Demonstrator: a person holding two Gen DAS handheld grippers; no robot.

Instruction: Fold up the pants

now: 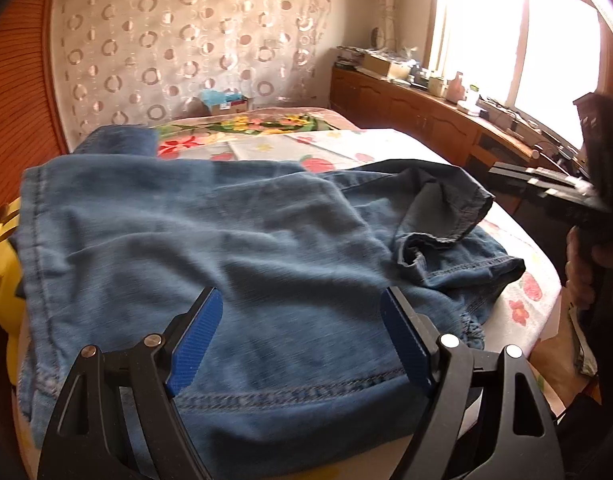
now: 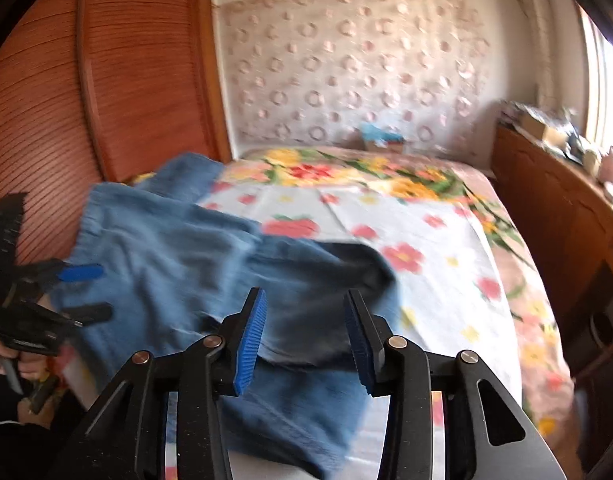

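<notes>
Floral bed (image 1: pixel 386 144) carries one pair of pants (image 1: pixel 226 240); both grippers, left gripper (image 1: pixel 302 300) and right gripper (image 2: pixel 304 300), gape empty.

A bed (image 1: pixel 386 142) with a white floral sheet carries blue denim pants (image 1: pixel 226 248), rumpled and spread over its near end. A yellow soft toy (image 1: pixel 2 264) pokes out beside their left edge. A small cardboard box (image 1: pixel 226 105) sits at the far end.
</notes>
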